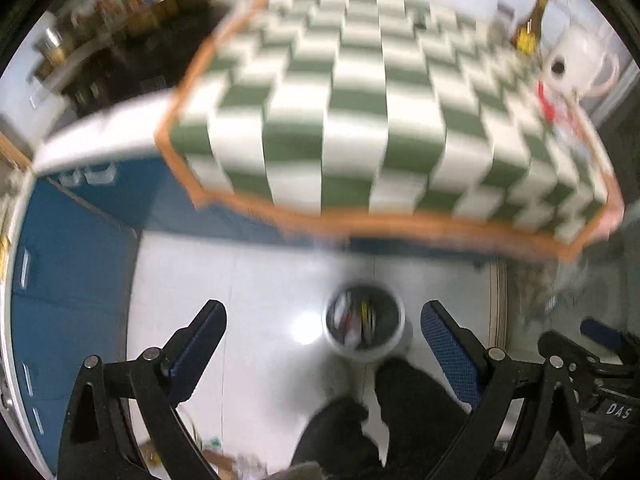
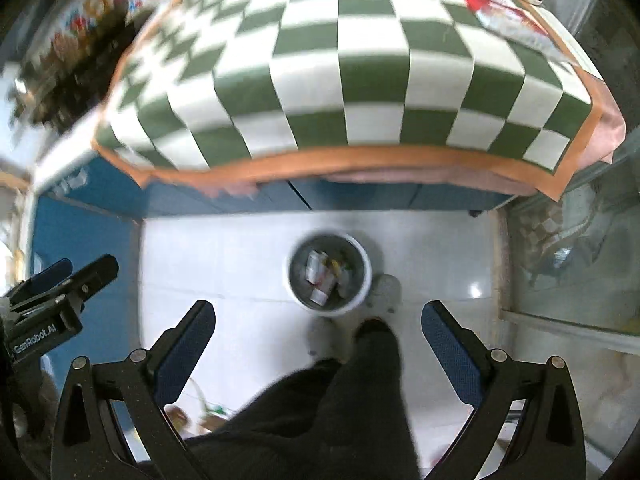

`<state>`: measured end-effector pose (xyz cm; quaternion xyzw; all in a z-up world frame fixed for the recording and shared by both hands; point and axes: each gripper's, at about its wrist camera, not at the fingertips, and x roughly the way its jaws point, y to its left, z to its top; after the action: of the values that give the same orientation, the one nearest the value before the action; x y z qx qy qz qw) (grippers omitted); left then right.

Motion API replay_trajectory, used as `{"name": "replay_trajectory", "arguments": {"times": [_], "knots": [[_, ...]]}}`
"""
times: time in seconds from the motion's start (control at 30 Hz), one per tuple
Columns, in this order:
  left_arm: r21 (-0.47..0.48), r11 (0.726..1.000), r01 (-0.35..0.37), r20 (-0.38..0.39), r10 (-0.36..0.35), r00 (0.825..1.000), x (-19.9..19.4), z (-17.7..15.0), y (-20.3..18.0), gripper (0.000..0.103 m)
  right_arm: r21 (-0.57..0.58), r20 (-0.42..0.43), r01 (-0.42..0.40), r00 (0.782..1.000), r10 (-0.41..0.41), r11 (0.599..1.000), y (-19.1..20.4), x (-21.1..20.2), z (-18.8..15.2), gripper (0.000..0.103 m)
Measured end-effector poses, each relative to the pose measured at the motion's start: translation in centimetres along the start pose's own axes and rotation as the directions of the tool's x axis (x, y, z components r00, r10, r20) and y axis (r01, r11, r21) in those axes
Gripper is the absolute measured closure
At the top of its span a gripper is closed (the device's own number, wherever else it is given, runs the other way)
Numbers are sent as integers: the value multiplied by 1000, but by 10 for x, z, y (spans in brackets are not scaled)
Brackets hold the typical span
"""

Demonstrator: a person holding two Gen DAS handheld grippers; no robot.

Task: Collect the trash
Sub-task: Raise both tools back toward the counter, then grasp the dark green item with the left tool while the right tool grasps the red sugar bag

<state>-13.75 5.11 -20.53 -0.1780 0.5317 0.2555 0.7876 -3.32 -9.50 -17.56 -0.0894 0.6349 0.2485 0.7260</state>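
Note:
A small white trash bin (image 2: 329, 275) stands on the pale floor in front of the table, with several crumpled wrappers and papers inside. It also shows, blurred, in the left wrist view (image 1: 366, 327). My left gripper (image 1: 322, 322) is open and empty, high above the floor, with the bin between its fingers. My right gripper (image 2: 318, 322) is open and empty, above the floor just near of the bin. A red and white wrapper (image 2: 504, 12) lies on the table's far right; it also shows in the left wrist view (image 1: 554, 106).
A table with a green and white checkered cloth (image 2: 344, 60) with an orange border fills the upper view. Blue cabinets (image 2: 80, 232) stand on the left. A white kettle (image 1: 576, 66) and a brown bottle (image 1: 534, 28) stand at the table's far right. The person's dark legs (image 2: 360, 400) are below.

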Motion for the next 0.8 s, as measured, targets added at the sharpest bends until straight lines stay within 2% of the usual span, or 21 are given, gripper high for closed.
{"name": "replay_trajectory", "arguments": {"times": [0.1,0.23,0.37,0.43,0.5,0.6,0.67,0.7,0.73,0.8], "knots": [[-40,999,-22,71,25,997,-11,46,-9,4,101,86,-35,996,27,994,-22,-27,44,0],[-13,997,-72,124,73,990,-2,107,-54,4,233,157,-18,987,-19,972,-80,-41,106,0],[71,991,-116,109,108,988,32,153,-117,4,359,179,58,975,-130,932,-171,-29,173,0],[92,987,-130,91,122,988,49,171,-142,4,417,165,80,973,-162,905,-222,-12,209,0],[113,983,-144,45,140,989,76,190,-172,4,461,116,117,975,-191,879,-270,14,250,0],[156,976,-151,-17,155,988,108,206,-206,4,453,31,167,979,-202,876,-312,59,297,0],[191,966,-171,-39,182,983,125,216,-224,3,409,-40,214,975,-217,887,-321,86,319,0],[205,962,-179,-46,193,980,132,220,-230,3,351,-12,253,964,-266,902,-313,88,332,0],[218,958,-188,-56,204,977,140,228,-235,3,326,-6,231,970,-243,917,-308,92,339,0],[217,957,-195,-71,214,974,151,239,-235,4,304,-9,259,963,-269,917,-294,101,354,0]]}}
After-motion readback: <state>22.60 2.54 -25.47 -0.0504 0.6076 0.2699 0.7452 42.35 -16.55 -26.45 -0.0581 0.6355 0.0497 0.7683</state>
